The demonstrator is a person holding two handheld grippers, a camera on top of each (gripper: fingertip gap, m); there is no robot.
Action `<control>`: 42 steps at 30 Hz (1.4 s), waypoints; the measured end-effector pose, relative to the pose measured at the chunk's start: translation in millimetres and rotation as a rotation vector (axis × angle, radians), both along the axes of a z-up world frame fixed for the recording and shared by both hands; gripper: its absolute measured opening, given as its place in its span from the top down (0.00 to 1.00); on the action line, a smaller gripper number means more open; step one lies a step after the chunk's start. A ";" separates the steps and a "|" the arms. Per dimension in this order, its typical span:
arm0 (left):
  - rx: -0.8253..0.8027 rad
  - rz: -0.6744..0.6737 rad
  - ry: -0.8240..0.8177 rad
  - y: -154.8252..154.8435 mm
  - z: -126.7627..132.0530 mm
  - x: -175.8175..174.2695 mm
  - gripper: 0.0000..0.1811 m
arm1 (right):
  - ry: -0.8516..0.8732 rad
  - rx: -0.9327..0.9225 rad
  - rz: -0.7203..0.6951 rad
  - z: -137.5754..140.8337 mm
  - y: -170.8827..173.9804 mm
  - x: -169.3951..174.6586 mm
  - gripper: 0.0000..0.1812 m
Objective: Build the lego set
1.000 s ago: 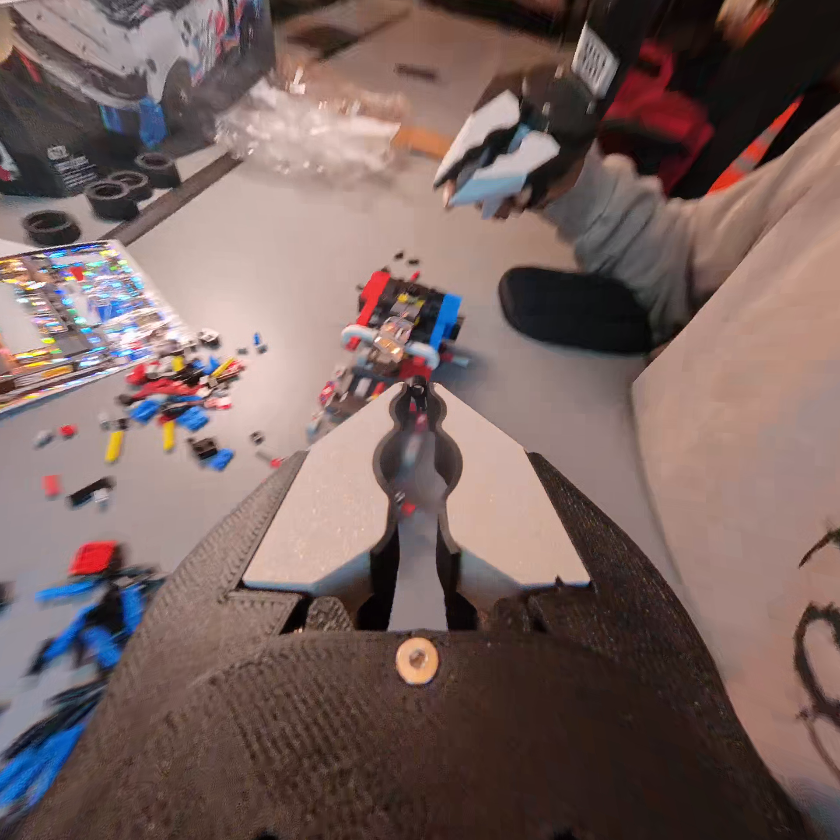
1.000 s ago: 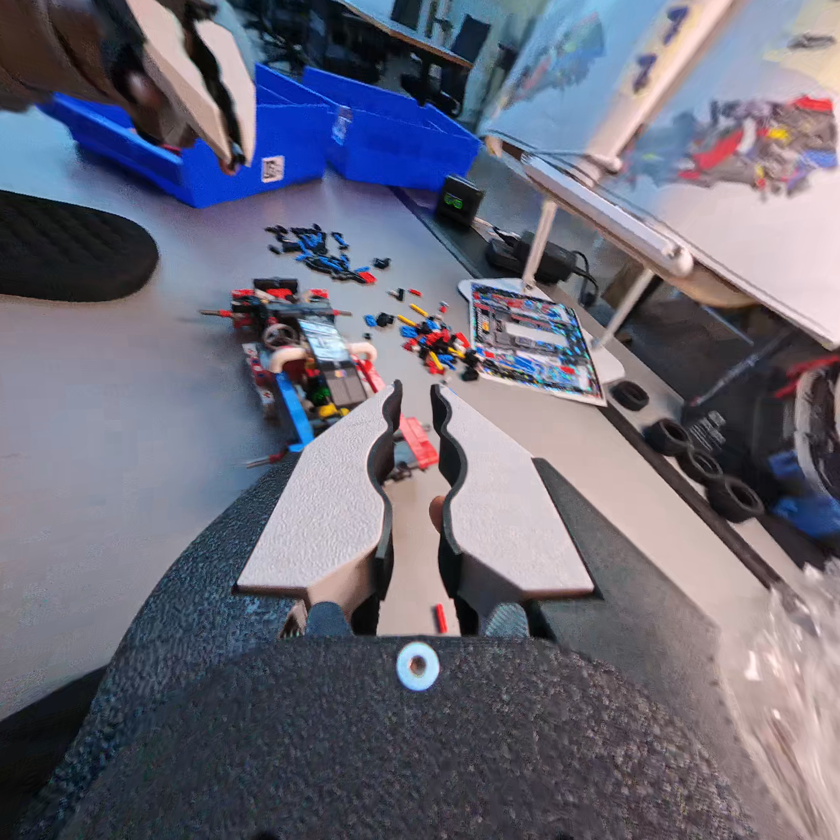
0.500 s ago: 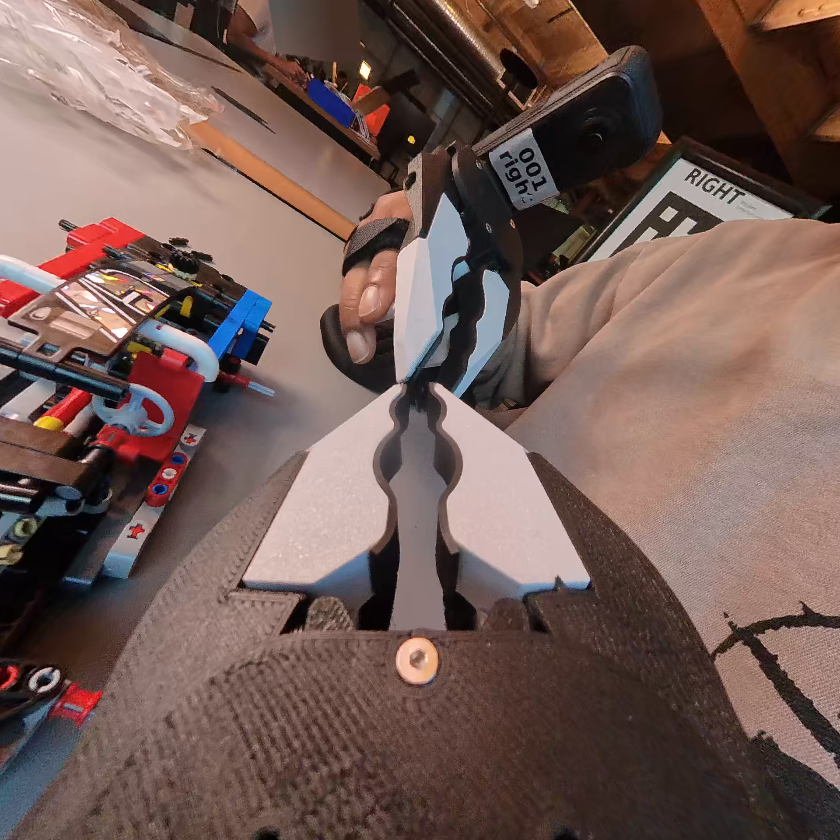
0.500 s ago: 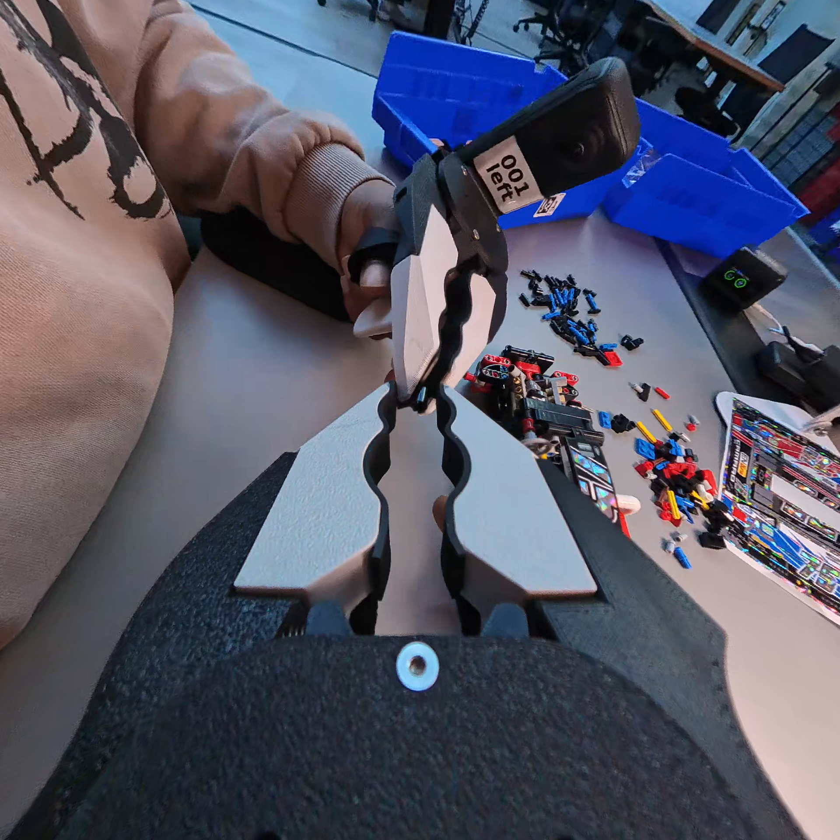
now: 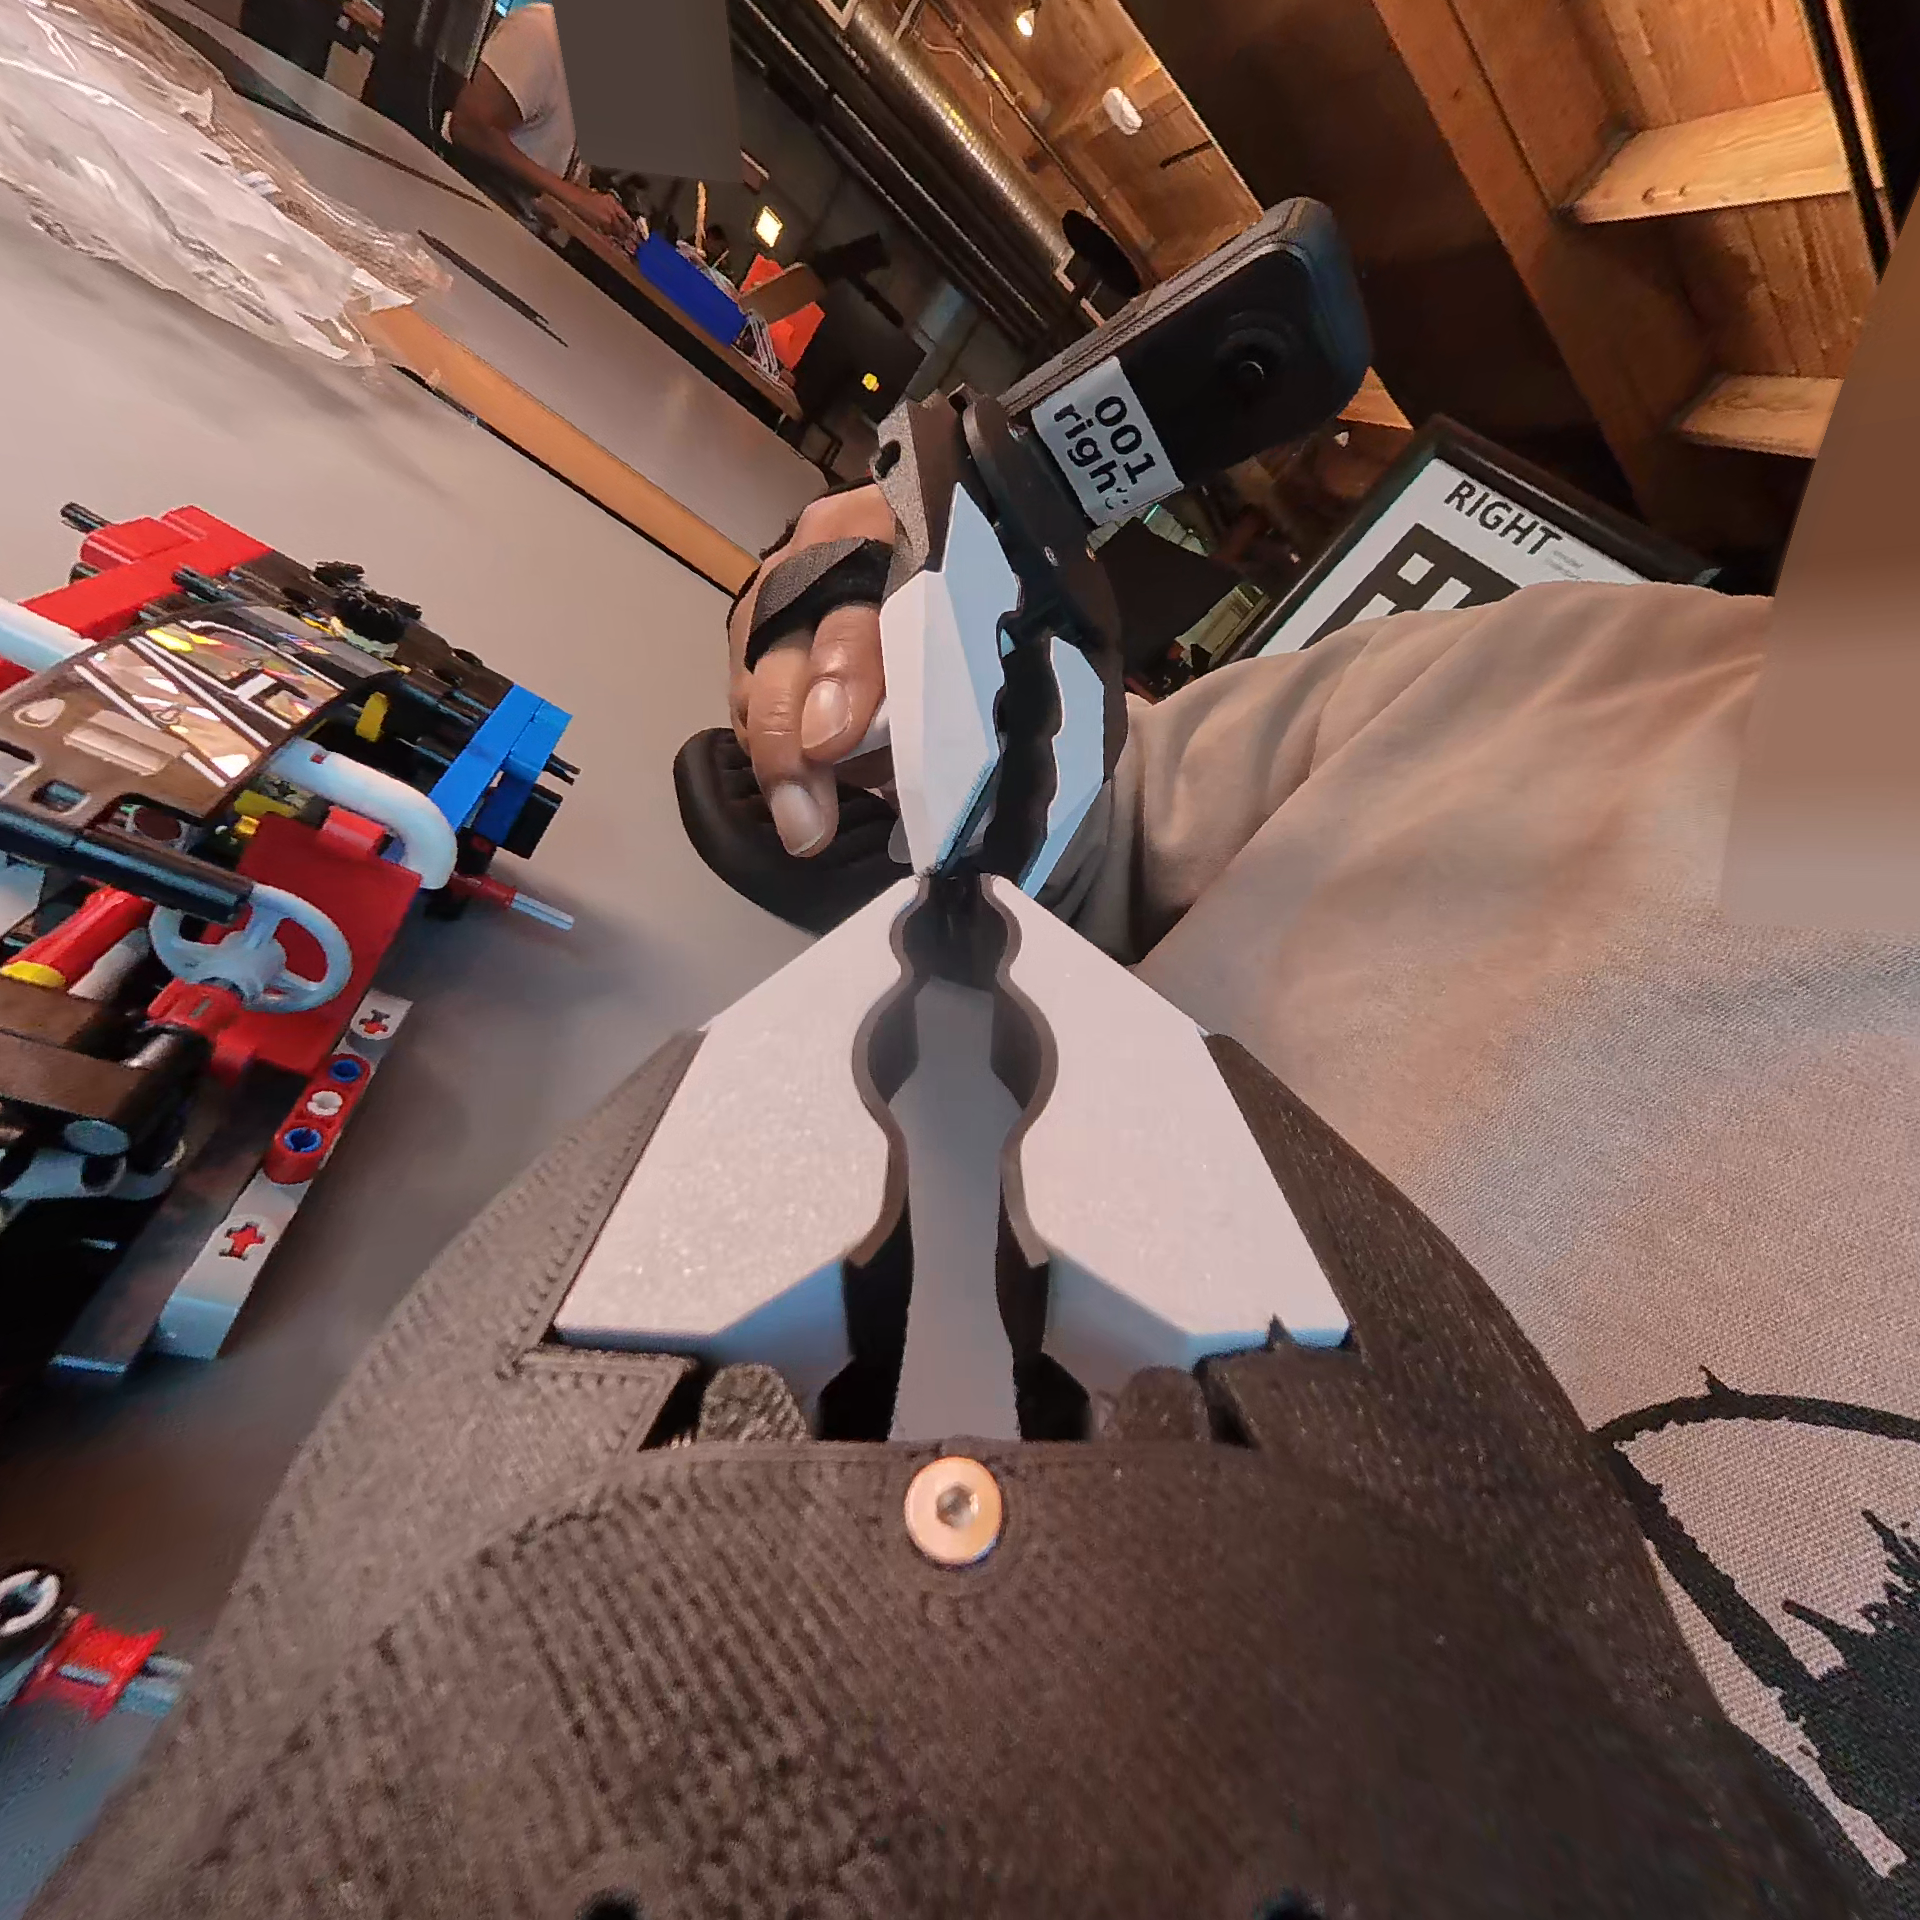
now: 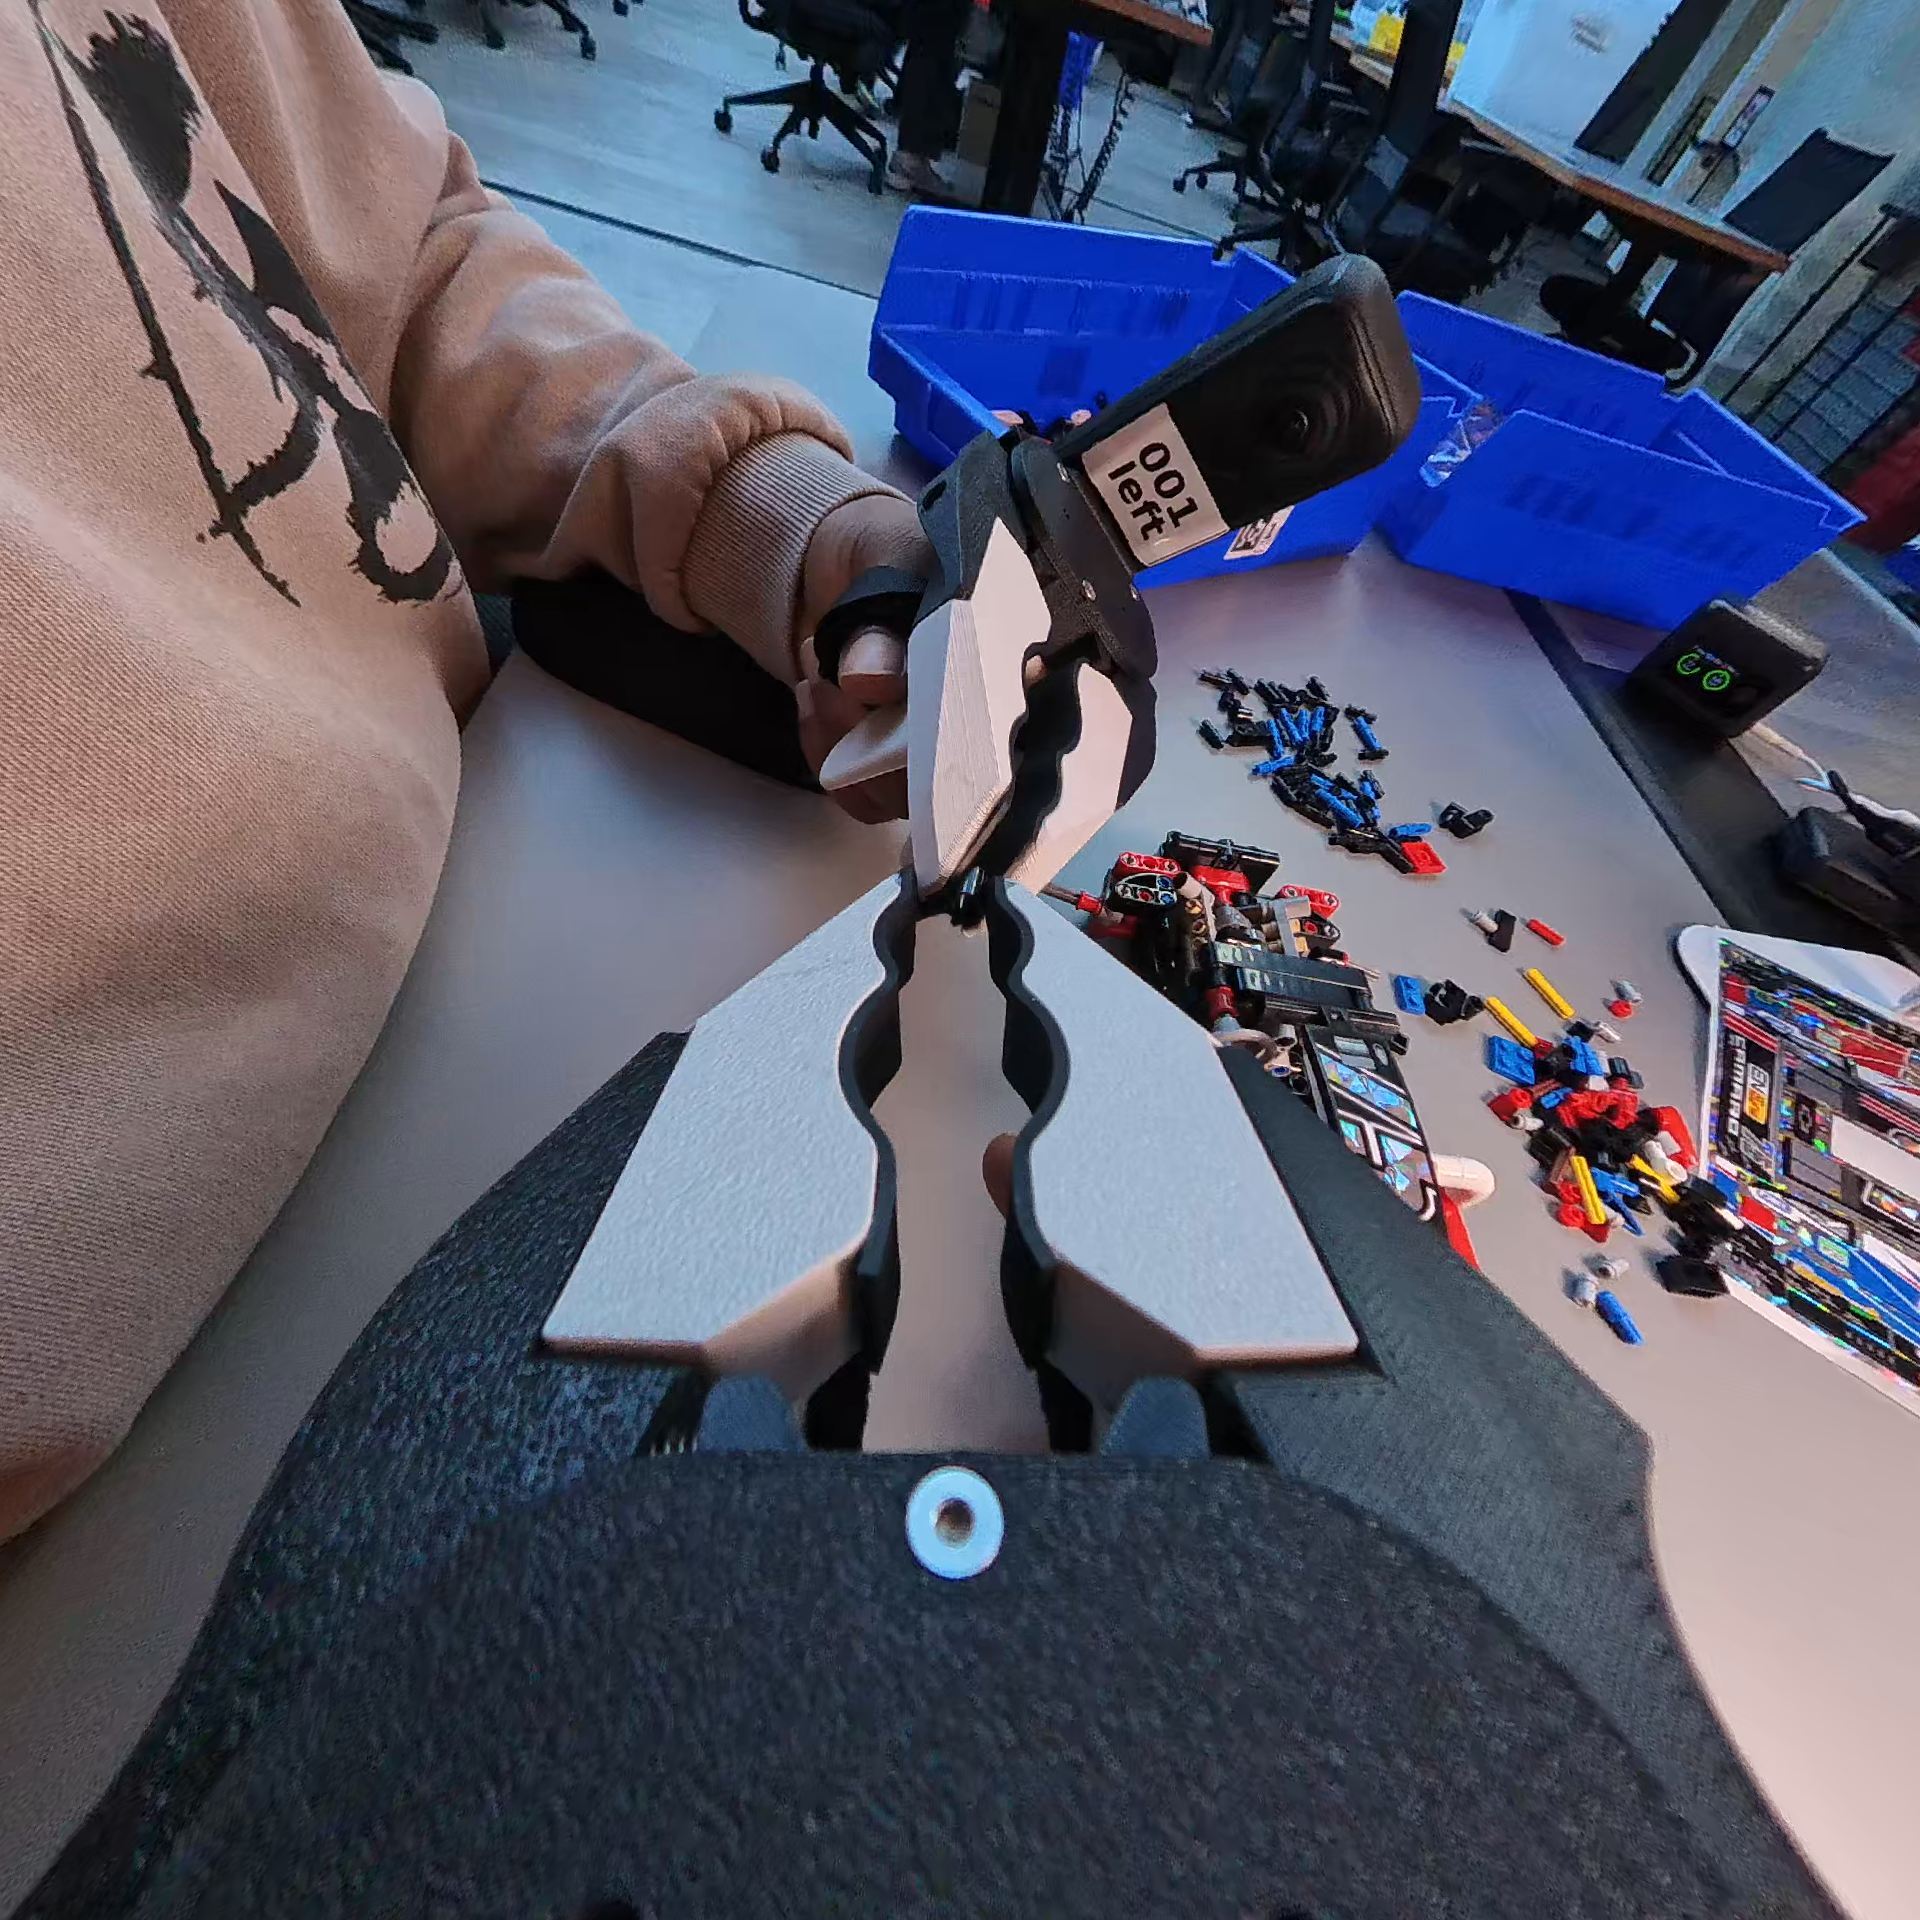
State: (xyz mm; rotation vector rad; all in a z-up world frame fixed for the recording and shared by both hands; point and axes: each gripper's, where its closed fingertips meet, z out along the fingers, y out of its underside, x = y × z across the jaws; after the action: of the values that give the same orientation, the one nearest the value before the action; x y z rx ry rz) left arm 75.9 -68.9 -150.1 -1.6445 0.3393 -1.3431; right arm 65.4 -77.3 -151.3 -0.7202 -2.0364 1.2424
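Grey table (image 6: pixel 644 873), blue bins (image 6: pixel 1558 499), office chairs (image 6: pixel 810 114)

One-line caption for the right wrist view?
Both grippers meet tip to tip over a small black piece, beside the half-built car.

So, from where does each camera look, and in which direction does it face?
Left wrist view: sits on the left gripper, low over the grey table, facing the right gripper and the person's sweater; the right hand shows.
Right wrist view: sits on the right gripper, higher, facing the left gripper, the loose bricks and blue bins; the left hand and sleeve show.
Shared: both grippers meeting tip to tip at a small black piece, and the half-built car.
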 end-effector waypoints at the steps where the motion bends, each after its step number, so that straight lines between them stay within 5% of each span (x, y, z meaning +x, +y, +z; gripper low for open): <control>1: 0.001 -0.002 -0.002 -0.4 0.3 0.1 0.98 | 0.001 -0.003 0.003 0.2 -0.2 0.3 0.94; 15: -0.043 -0.024 -0.110 -1.9 6.7 2.4 0.95 | 0.053 -0.006 -0.008 10.4 4.0 10.9 0.97; 20: -0.009 0.109 -0.006 7.6 2.2 -14.4 0.95 | 0.024 0.041 -0.153 7.9 54.9 20.1 0.97; 25: 0.086 0.402 0.367 24.2 -15.8 -56.8 0.93 | -0.201 0.199 -0.547 -34.4 204.4 41.5 0.97; 27: 0.104 0.501 0.469 28.0 -18.7 -74.1 0.94 | -0.332 0.180 -0.610 -63.2 237.5 52.6 0.97; 32: 0.092 0.649 0.566 32.4 -22.7 -106.0 0.93 | -0.465 0.162 -0.626 -95.2 253.8 58.6 0.97; 42: 0.058 0.748 0.611 37.4 -12.5 -148.9 0.91 | -0.499 0.155 -0.632 -100.7 256.2 57.6 0.94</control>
State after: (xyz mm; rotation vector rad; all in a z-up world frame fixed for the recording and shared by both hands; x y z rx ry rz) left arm -73.0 -31.4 -162.5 -1.8418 0.0834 -0.2646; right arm 123.0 178.9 -252.0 -1.5615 -1.9907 0.5668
